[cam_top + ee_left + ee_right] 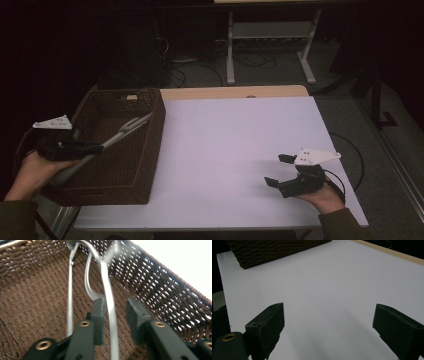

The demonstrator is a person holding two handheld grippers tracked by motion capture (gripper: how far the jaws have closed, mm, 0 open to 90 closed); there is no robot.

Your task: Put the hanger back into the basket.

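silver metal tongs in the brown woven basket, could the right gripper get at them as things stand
Probably not without moving: the right gripper sits open over the white table, well apart from the brown woven basket, and the left gripper straddles the silver metal tongs inside.

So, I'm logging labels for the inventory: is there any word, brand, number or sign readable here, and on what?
None: no readable text on the woven basket, the metal tongs, the white table or either hand-held gripper.
A small pale tag at the basket's far wall is too blurred to read.
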